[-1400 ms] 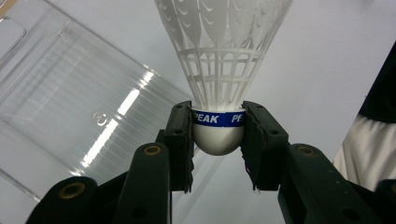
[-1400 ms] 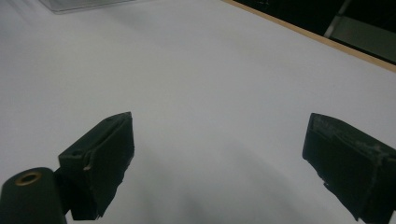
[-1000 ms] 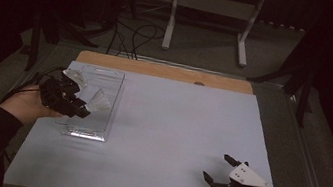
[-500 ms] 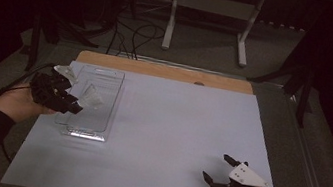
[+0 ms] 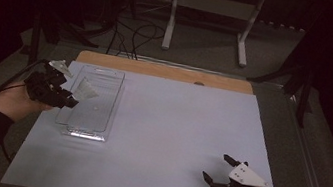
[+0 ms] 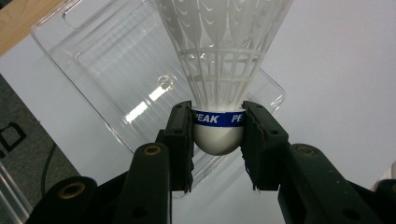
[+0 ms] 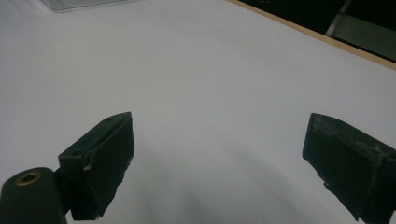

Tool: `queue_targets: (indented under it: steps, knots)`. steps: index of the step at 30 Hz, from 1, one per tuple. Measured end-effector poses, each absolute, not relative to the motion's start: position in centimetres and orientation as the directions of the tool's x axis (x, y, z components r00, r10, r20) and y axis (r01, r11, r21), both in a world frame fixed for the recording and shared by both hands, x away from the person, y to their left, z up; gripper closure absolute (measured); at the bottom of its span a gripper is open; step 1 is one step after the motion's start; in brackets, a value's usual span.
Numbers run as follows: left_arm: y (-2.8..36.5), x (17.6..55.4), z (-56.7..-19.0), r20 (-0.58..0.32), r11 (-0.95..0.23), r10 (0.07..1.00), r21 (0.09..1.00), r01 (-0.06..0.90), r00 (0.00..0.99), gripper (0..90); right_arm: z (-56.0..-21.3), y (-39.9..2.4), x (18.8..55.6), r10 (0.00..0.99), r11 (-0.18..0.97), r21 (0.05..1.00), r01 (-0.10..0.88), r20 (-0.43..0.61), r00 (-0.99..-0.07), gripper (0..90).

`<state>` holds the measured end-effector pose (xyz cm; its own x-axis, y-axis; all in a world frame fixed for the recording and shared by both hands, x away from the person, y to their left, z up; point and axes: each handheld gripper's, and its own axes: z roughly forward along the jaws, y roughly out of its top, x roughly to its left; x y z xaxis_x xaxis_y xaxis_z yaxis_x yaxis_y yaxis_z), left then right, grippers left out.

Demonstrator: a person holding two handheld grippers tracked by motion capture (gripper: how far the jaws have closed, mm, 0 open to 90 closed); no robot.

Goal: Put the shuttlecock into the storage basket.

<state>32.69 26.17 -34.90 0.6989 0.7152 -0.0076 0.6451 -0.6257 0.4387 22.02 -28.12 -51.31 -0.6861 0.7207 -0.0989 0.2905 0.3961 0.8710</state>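
One left gripper [image 6: 218, 140] pinches a shuttlecock's [image 6: 219, 70] rounded white cork (ribbed plastic skirt); right gripper [image 7: 219, 163] spread

A dim lab or recording room, judging by the white-covered worktop [image 5: 167, 139] mid-frame, loose black cables [image 5: 133, 32] on grey carpet at upper centre, and a white metal stand [image 5: 213, 10] behind.

The shuttlecock [image 6: 219, 70] had a white plastic skirt and smooth cork; the tray [image 6: 116, 70] was clear glossy plastic.
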Motion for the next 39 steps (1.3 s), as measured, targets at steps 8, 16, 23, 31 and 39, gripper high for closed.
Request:
queue_targets:
  steps: [8,16,23,31,39]
  knots:
    - [26.3,33.0,-36.2,0.032,-0.615,0.744,0.423,0.665,0.667,66.6,-51.3,-28.1,22.0,0.721,0.397,0.871,0.290,-0.100,-0.686,8.9]
    - [27.2,33.2,-37.2,0.025,-0.597,0.757,0.430,0.677,0.652,66.6,-51.3,-28.1,22.0,0.719,0.401,0.869,0.290,-0.102,-0.688,8.9]
    - [27.8,33.3,-38.0,0.014,-0.594,0.756,0.436,0.677,0.654,66.6,-51.4,-28.1,22.0,0.718,0.404,0.867,0.291,-0.103,-0.689,8.9]
    - [28.4,33.7,-39.6,-0.004,-0.589,0.760,0.419,0.691,0.650,66.6,-51.4,-28.1,22.0,0.717,0.405,0.866,0.293,-0.103,-0.689,8.9]
    - [28.8,34.0,-40.9,-0.033,-0.577,0.768,0.398,0.713,0.639,66.6,-51.4,-28.1,22.0,0.717,0.404,0.867,0.293,-0.101,-0.690,8.9]
